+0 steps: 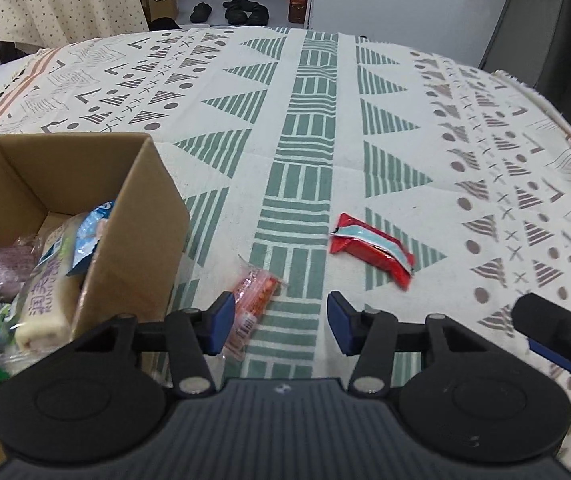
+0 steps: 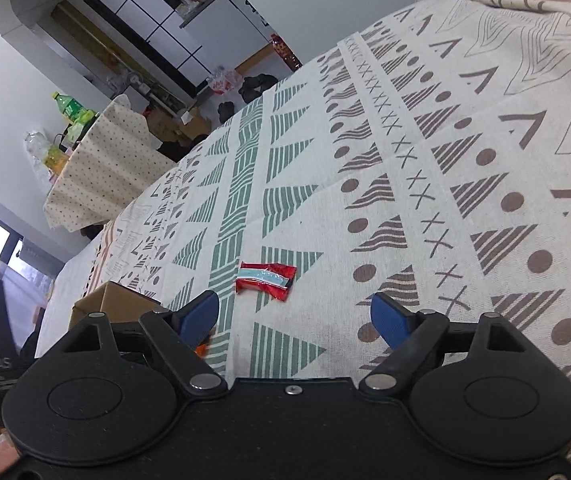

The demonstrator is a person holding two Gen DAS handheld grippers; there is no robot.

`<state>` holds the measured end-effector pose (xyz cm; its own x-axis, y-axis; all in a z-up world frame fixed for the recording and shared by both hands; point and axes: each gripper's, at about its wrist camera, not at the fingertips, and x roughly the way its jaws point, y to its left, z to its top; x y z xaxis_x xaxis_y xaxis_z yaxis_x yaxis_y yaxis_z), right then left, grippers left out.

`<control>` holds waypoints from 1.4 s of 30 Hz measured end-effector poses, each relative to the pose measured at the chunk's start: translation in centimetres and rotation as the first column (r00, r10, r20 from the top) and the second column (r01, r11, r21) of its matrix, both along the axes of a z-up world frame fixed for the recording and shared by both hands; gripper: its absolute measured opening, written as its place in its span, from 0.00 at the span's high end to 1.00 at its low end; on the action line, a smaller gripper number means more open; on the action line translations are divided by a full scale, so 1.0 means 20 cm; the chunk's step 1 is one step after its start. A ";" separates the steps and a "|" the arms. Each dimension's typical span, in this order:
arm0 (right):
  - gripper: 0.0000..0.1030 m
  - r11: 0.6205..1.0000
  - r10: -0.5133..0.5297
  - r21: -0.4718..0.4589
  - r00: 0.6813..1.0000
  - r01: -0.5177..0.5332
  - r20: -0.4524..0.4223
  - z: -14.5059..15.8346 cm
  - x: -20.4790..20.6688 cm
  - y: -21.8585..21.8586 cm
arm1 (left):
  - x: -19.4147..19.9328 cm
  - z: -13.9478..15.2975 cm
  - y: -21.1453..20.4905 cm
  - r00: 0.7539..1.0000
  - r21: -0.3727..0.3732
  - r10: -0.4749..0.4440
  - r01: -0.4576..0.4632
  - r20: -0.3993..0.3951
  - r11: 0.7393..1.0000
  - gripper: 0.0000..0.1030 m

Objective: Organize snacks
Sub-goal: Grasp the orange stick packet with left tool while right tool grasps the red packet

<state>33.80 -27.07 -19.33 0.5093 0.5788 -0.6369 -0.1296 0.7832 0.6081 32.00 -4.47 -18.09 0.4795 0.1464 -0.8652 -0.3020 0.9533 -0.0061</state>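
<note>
An open cardboard box [image 1: 137, 216] stands at the left of the patterned tablecloth [image 1: 313, 120] and holds several wrapped snacks. An orange clear-wrapped snack [image 1: 251, 304] lies flat just right of the box. My left gripper [image 1: 281, 322] hovers over it, open, its left pad beside the wrapper and not pressing it. A red packet with a pale blue stripe [image 1: 371, 250] lies further right. My right gripper [image 2: 295, 312] stands open just short of that red packet [image 2: 265, 276], with nothing between its fingers. The box corner [image 2: 113, 300] shows at its left.
My right gripper's finger [image 1: 545, 328] reaches in at the right edge of the left wrist view. A second table under a dotted cloth [image 1: 65, 4] stands behind, with bottles [image 2: 71, 110] on it. Shoes [image 1: 241, 10] lie on the floor beyond the table's far edge.
</note>
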 end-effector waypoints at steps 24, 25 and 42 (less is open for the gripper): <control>0.21 0.976 0.157 -0.163 0.986 -0.146 0.056 -0.13 0.14 0.28 | 0.09 0.02 0.09 0.996 -0.064 0.083 -0.084 -0.018 0.994 0.80; 0.21 0.974 0.162 -0.172 0.985 -0.149 0.064 -0.13 0.14 0.29 | 0.09 0.03 0.08 0.997 -0.069 0.081 -0.081 -0.009 0.994 0.80; 0.26 0.911 0.283 -0.357 0.943 -0.207 0.177 -0.15 0.21 0.52 | 0.13 0.17 0.19 0.992 -0.113 0.110 -0.102 0.069 0.988 0.80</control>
<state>38.00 -16.66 -22.25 0.5276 0.4807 -0.7003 -0.4436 0.8590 0.2555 34.63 -0.62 -14.71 0.5301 0.1064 -0.8413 -0.3962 0.9082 -0.1348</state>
